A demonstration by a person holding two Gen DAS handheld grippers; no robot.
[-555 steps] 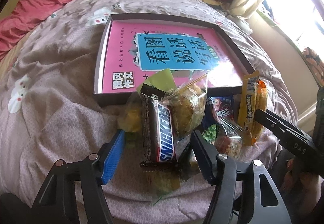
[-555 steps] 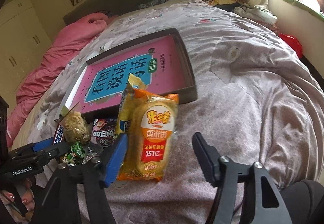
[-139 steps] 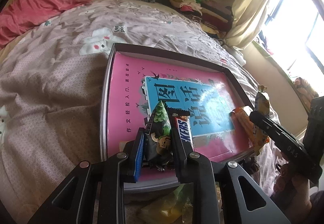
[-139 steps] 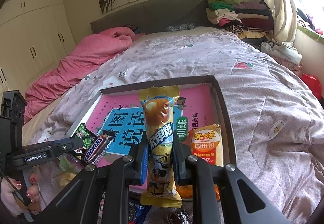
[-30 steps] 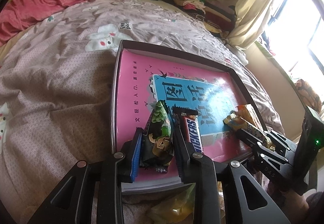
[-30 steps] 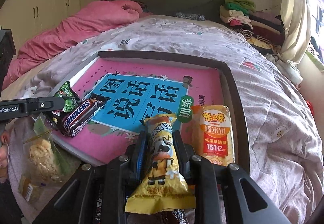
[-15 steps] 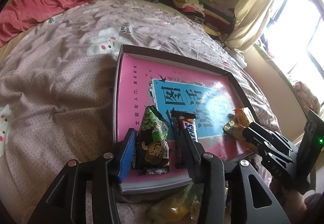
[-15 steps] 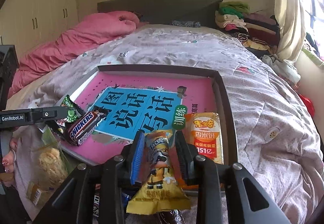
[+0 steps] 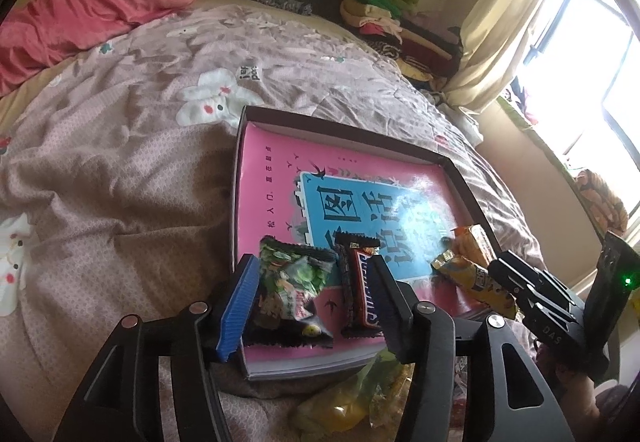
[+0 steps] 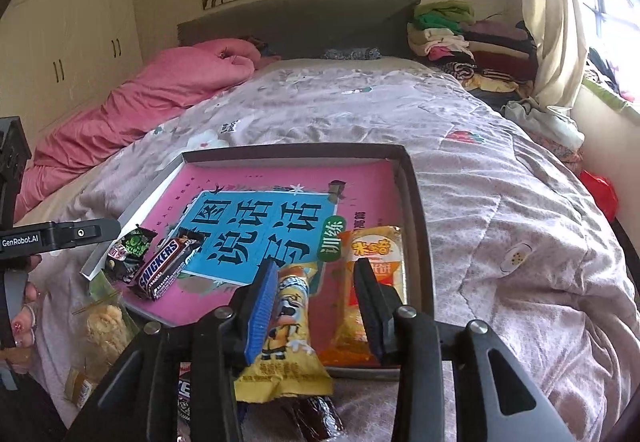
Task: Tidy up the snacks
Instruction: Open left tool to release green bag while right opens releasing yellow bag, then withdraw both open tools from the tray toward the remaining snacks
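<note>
Two grippers easing apart | L gripper [image 9: 314,300] off Snickers [image 9: 362,292] & green pack [image 9: 292,290] | R gripper [image 10: 316,308] prob. clear of yellow pack [image 10: 286,338] | tray [image 10: 420,226]

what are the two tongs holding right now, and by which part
Nothing. Both have just been opening: the left tongs flank the green packet and Snickers bar; the right tongs stand apart around the yellow packet.

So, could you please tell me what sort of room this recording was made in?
Most likely a home bedroom: the tray of snacks sits on a bed with a patterned quilt, a pink duvet lies by a dark headboard, and built-in wardrobes line the wall.
</note>
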